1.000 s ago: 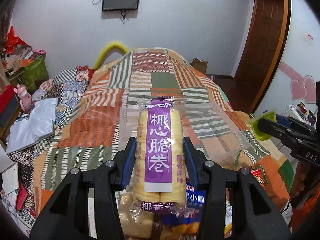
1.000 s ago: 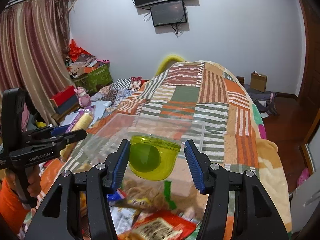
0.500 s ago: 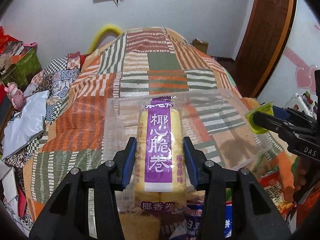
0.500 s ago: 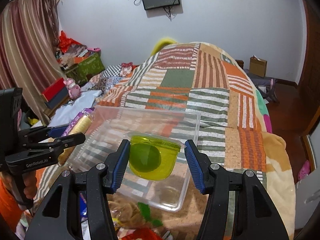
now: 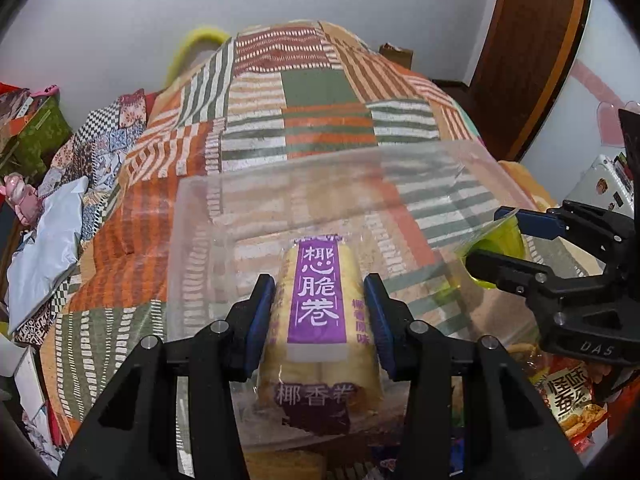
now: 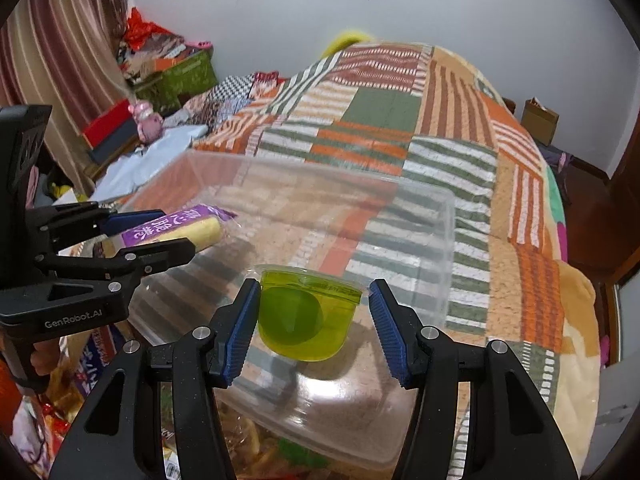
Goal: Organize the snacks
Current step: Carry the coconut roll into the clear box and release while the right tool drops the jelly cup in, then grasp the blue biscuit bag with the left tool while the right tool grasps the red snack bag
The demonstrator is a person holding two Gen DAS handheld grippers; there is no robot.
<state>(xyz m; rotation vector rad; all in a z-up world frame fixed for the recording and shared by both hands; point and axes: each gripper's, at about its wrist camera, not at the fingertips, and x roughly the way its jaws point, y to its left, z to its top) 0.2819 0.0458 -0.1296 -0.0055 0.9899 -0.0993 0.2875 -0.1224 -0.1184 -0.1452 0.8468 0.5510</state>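
Left gripper point(image 5: 318, 312) fingers pinching the coconut roll pack point(image 5: 318, 320), right gripper point(image 6: 314, 320) pinching the green jelly cup point(image 6: 306, 320); I lower both inside the clear plastic bin point(image 6: 448, 240) before letting go.

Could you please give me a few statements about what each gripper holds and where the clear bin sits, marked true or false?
1. The left gripper holds a purple-labelled roll pack. True.
2. The right gripper holds a red cup. False: it is a green jelly cup.
3. Both snacks are over the clear bin. True.
4. The bin sits on a bare wooden floor. False: it sits on the patchwork quilt.
5. Loose snack packets lie near the bin. True.
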